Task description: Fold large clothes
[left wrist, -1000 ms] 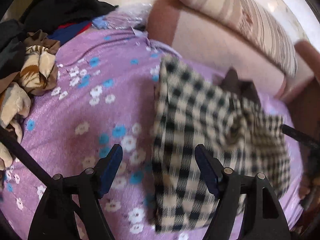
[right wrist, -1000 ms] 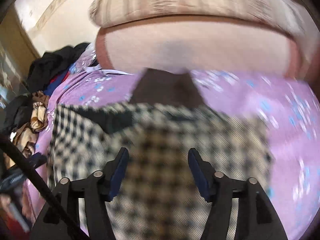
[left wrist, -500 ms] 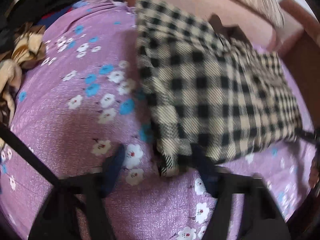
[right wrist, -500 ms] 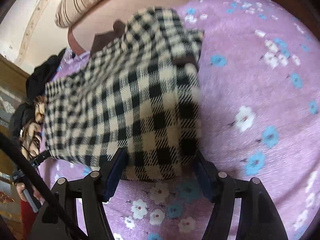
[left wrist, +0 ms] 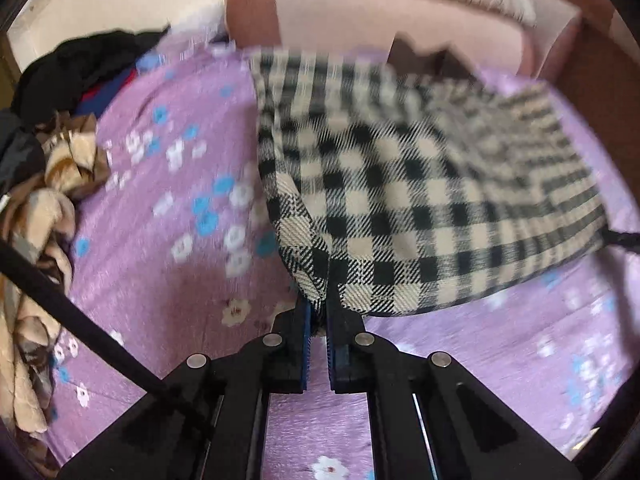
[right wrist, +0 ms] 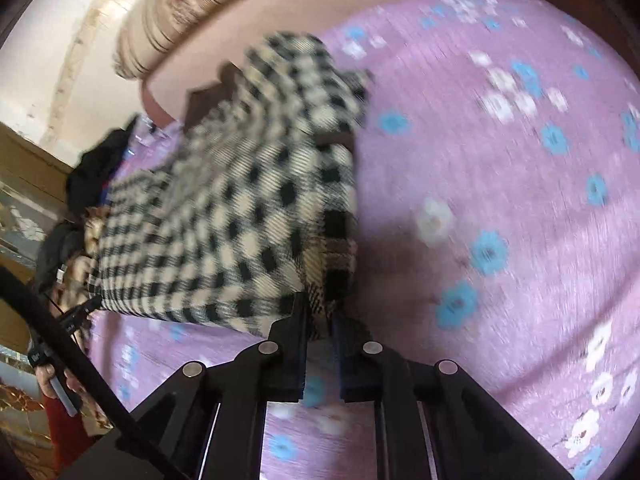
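Both grippers moved in, jaws closing | left gripper (left wrist: 318,312), right gripper (right wrist: 320,316) clenched on checked garment (left wrist: 400,208) near corners, lower centre | step: grasp | next: lift, fold away together

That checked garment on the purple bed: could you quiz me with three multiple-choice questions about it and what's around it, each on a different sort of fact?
1. Where does the pile of other clothes lie, in the left wrist view?
A. left of the checked garment
B. on top of it
C. under the bolster

2. Which colours make up the checked garment?
A. red and white
B. black and cream
C. green and yellow

3. How does the left hand-held gripper stand?
A. wide open above the sheet
B. shut on a pillow
C. shut on the garment's near corner

Answers: 1 A, the pile sits at the left edge of the floral bedsheet. 2 B, black and cream squares cover it. 3 C, checked cloth is pinched between its blue pads.
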`<state>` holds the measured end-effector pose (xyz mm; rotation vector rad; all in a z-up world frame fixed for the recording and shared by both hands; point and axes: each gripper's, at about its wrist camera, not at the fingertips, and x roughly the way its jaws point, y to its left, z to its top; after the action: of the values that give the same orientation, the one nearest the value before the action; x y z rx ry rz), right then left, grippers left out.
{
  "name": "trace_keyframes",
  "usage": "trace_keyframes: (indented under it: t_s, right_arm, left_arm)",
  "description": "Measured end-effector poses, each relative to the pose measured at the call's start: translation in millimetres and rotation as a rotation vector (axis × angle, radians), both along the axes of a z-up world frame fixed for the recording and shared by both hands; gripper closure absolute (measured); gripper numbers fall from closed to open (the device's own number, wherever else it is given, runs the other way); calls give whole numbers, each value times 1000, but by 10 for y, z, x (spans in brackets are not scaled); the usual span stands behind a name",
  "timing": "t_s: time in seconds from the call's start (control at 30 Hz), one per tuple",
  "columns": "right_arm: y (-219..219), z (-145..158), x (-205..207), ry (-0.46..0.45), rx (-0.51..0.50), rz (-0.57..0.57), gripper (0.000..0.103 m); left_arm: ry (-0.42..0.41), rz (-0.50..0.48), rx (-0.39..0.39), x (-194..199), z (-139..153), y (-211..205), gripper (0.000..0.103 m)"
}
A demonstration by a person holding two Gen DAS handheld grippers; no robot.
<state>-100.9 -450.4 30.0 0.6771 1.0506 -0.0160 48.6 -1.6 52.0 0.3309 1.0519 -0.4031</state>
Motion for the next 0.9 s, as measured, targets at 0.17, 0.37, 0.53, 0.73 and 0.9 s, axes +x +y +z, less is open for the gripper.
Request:
trace_keyframes:
  t_s: [0.17, 0.37, 0.53, 0.73, 0.9]
  right_arm:
    - [-82, -3, -54, -1, -13, 3, 93]
    - [-457, 111, -233, -14, -27, -130, 92]
    - [-433, 574, -131, -146, -154, -166, 37]
    - [-164, 728, 982, -136, -298, -53, 24]
    - [-101, 427, 1776, -18, -340, -28, 33]
  left_arm:
    - [18, 2, 37, 40, -139, -26, 93]
    - [10, 61, 34, 196, 6, 195, 76]
    - [-50, 180, -52, 382, 297, 449, 75]
    - [-85, 180, -174, 480, 463, 211, 68]
    - [-73, 144, -205, 575, 412, -34, 65]
